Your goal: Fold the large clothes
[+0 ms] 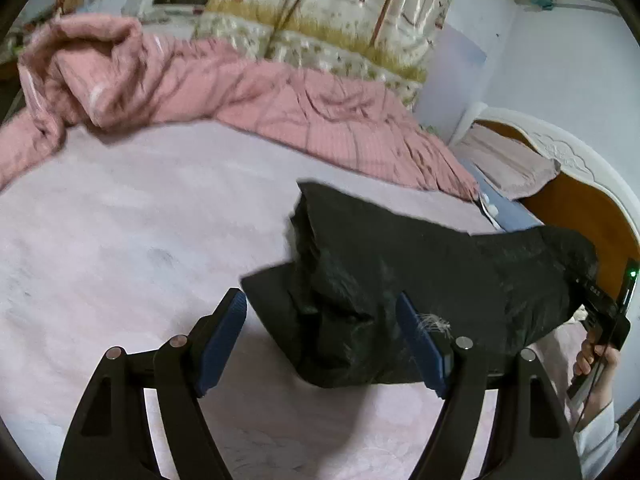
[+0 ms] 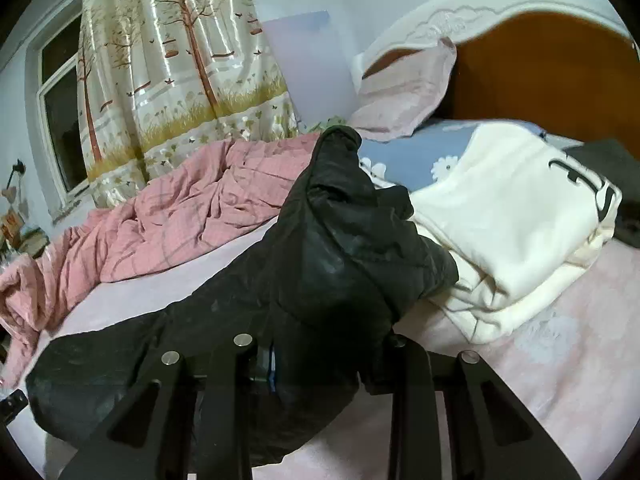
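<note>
While lying across the middle of the bed (image 1: 120, 208), covered in a pale pink sheet, spreading out dark and puffy: a black padded jacket (image 1: 400, 264), bunched and partly lifted at its headboard-side end. Reaching wide apart with blue pads (image 1: 224, 344) on either side of the jacket's near edge: the left gripper (image 1: 320, 344), released, nothing pinched, the near pad standing clear of the cloth and a few pale threads clinging to the far one. Clamping on a thick fold of the same jacket (image 2: 320, 264), with cloth heaped over and hiding the fingertips: the right gripper (image 2: 320, 364), grasping the jacket and holding that end raised off the sheet. Showing at the right edge of the left view, wrapped around the right tool's handle: a hand (image 1: 596, 364) in a white sleeve.

Bunching along the far edge of the bed: a pink checked quilt (image 1: 240, 92). Leaning against the white-framed, orange-panelled headboard (image 2: 540, 68): a pale pink pillow (image 2: 404, 92), with a blue flowered pillow (image 2: 424, 152) lying below it. Sitting folded near the headboard corner, just beside the jacket: a white garment (image 2: 500, 208) bearing large black letters, too cropped for reading. Hanging beyond the bed against pale blue walls: a glossy curtain (image 2: 180, 80) printed with trees, grass and birdcages, partly covering a dark window (image 2: 60, 120).
</note>
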`<state>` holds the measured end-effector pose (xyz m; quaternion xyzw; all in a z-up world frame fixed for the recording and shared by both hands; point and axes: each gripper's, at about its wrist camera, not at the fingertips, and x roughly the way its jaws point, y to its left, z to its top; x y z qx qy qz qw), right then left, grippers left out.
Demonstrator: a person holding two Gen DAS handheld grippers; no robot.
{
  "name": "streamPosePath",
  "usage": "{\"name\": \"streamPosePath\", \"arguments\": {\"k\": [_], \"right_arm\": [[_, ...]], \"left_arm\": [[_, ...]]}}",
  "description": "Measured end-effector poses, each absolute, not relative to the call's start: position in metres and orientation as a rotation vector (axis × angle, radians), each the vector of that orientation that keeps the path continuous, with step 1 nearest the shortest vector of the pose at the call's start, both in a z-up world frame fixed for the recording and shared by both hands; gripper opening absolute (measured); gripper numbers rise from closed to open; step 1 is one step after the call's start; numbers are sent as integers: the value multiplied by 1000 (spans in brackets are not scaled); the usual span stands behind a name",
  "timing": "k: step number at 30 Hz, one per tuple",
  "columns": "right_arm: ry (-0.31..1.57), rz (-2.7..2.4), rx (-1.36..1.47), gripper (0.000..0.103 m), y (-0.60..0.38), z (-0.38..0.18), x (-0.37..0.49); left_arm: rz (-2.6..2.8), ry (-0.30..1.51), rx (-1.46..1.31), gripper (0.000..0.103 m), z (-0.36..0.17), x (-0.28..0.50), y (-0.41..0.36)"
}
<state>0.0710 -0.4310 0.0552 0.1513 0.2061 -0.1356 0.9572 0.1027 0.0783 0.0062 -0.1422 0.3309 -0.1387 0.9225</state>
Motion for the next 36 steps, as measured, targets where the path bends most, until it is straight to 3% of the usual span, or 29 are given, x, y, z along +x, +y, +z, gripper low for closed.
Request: {"name": "streamPosePath", "arguments": {"k": [2,4,8,9,12,17,21,23,28,32,33,36], "right_arm": [[400,-283,285,31,-424,60,68],[366,-318,255,31,-410,67,65],[304,-344,119,31,-365,93,61],[286,-331,90,31,-352,101,59],[233,-252,15,31,-310,129,53],[205,-75,-46,31,-237,161,48],[225,50,-125,31,-173,155,48],[248,88,-165,31,-144,140,51],[339,150,-210,33,-93,99,65],[458,201,-174,35,-76,70,83],[472,211,-181,42,-72,64,83],[458,283,-179,92,-66,55,73]], "left_arm": [[-313,723,-301,70,-4,109,71],[-340,779,-336,39,-15,113,65],[-361,773,-319,21,-12,112,55],[-380,767,-317,11,-10,110,54],[-396,761,-303,5,-6,104,48],[-449,759,-329,4,3,88,42],[-488,721,-277,5,17,67,33],[-468,721,-278,14,20,66,38],[-312,615,-325,54,44,65,80],[-235,529,-335,56,62,64,111],[-218,514,-339,56,66,63,117],[-211,489,-366,56,72,63,129]]}}
